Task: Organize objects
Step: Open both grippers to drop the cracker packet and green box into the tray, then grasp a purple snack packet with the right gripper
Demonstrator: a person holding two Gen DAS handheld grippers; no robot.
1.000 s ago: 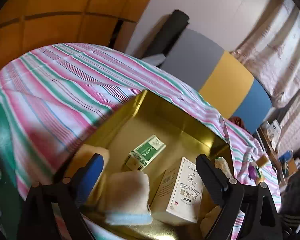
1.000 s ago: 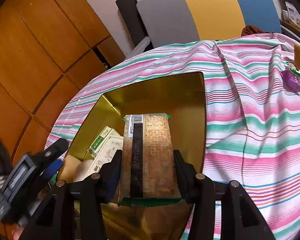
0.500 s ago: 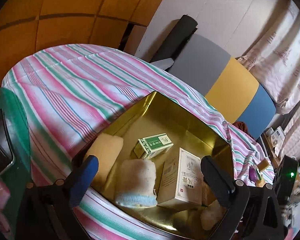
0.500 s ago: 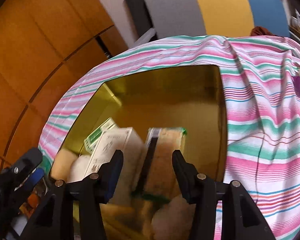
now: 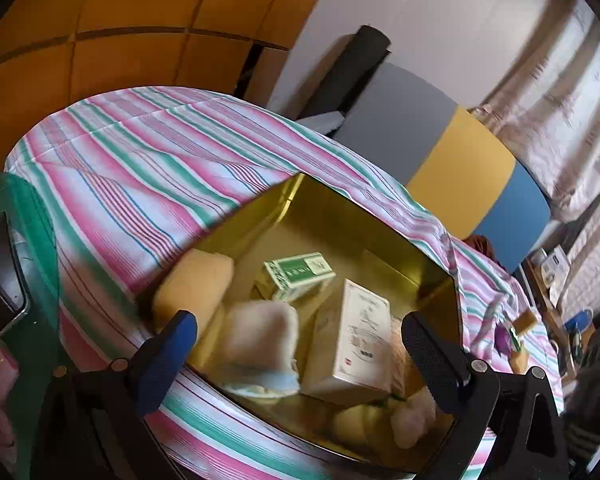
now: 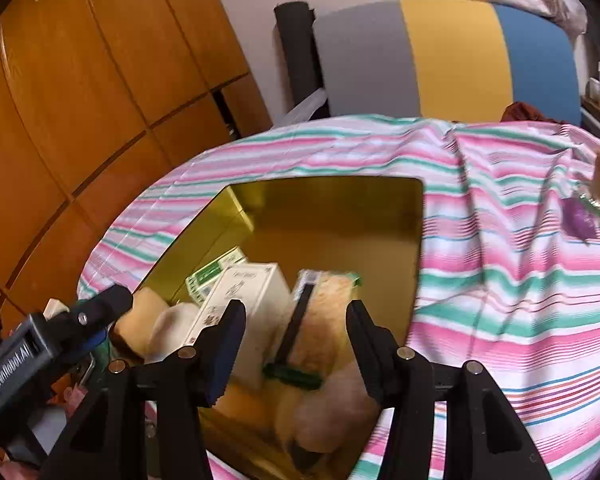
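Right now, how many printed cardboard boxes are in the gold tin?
2. A green-and-white box lies flat toward the back of the gold tin; a taller white box stands in front of it, beside the snack packet. Soft items may hide more.

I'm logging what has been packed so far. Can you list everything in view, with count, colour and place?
Tin: one, gold, sunk in the striped cloth.
Striped cloth: one, pink, green and white, around the tin.
Green box: one, green and white, in the tin, towards its far left.
White box: one, cream, in the tin, middle.
Biscuit pack: one, tan with a black strip, in the tin beside the white box.
Socks: several soft rolls, cream and tan, in the tin's near part; exact count unclear.
Purple item: one, on the cloth, far right.
Chair back: one, grey, yellow and blue, behind.
Left tongs: open, empty.
Right tongs: open, above the pack.
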